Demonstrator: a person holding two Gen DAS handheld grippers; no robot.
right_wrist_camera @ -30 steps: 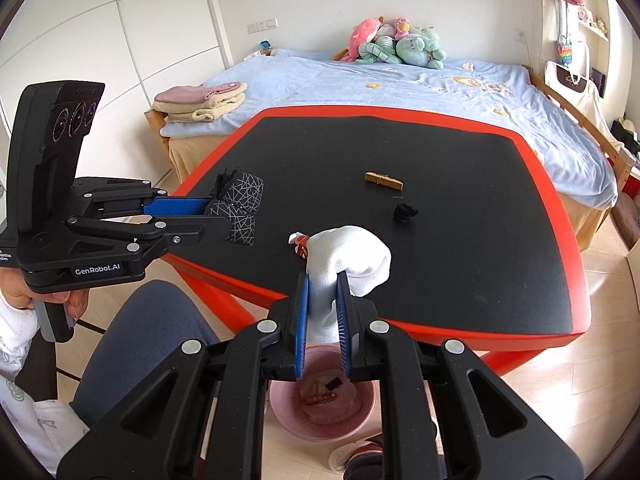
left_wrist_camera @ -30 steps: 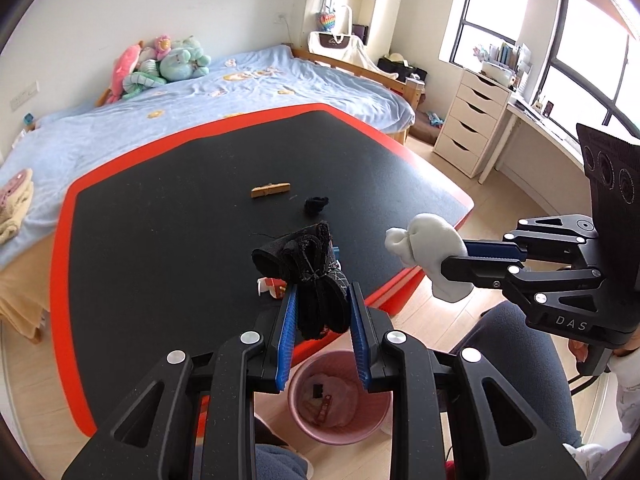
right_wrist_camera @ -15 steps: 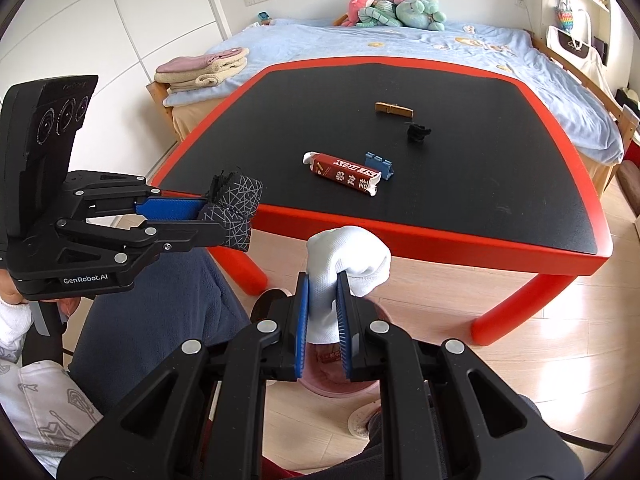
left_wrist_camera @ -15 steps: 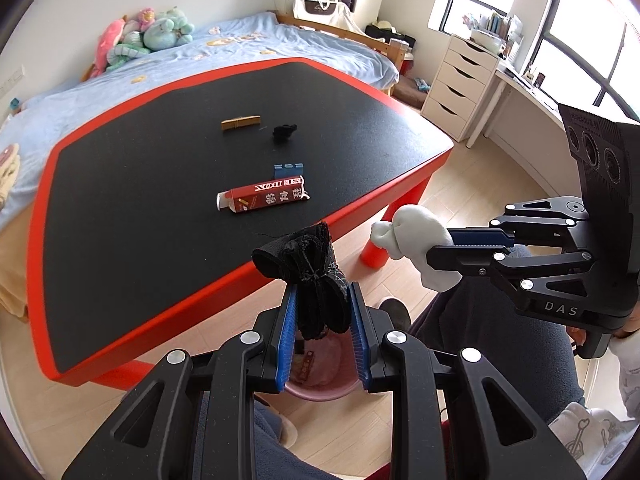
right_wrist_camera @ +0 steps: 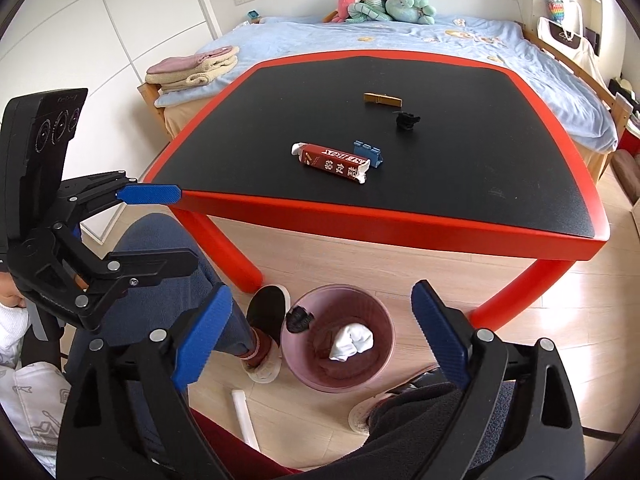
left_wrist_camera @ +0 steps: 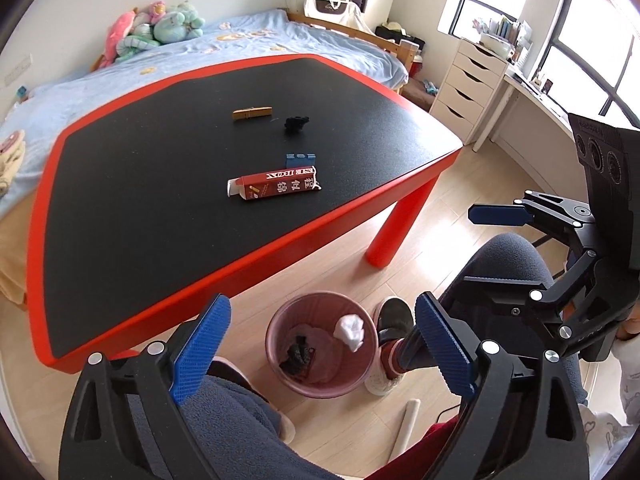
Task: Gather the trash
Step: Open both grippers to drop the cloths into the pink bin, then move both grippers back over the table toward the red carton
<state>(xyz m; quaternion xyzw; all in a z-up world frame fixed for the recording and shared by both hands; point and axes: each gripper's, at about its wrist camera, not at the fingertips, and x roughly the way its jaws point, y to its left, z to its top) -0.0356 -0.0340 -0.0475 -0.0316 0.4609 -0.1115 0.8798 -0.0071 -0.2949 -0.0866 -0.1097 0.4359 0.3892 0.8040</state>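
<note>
A pink bin (left_wrist_camera: 276, 336) (right_wrist_camera: 384, 356) stands on the floor in front of the table. A white sock (left_wrist_camera: 351, 327) (right_wrist_camera: 352, 340) lies inside it. A black sock (left_wrist_camera: 298, 354) also lies inside; in the right wrist view it hangs at the rim (right_wrist_camera: 298, 319). My left gripper (left_wrist_camera: 322, 346) is open and empty above the bin. My right gripper (right_wrist_camera: 320, 336) is open and empty above it too. A red carton (left_wrist_camera: 274, 188) (right_wrist_camera: 332, 162), a blue brick (left_wrist_camera: 300, 157) (right_wrist_camera: 368, 152), a wooden clothespin (left_wrist_camera: 252, 113) (right_wrist_camera: 382, 99) and a small black item (left_wrist_camera: 296, 123) (right_wrist_camera: 406, 120) lie on the black table (left_wrist_camera: 140, 184) (right_wrist_camera: 460, 152).
The person's knees and slippered feet (right_wrist_camera: 266, 320) flank the bin. A white tube (right_wrist_camera: 244, 412) lies on the wooden floor. A bed (right_wrist_camera: 400, 36) with plush toys stands behind the table. White drawers (left_wrist_camera: 472, 88) stand at the right.
Both grippers have opened. The black sock and the white sock have dropped from them into the pink bin. Both grippers have pulled back and tilted down over the bin.
</note>
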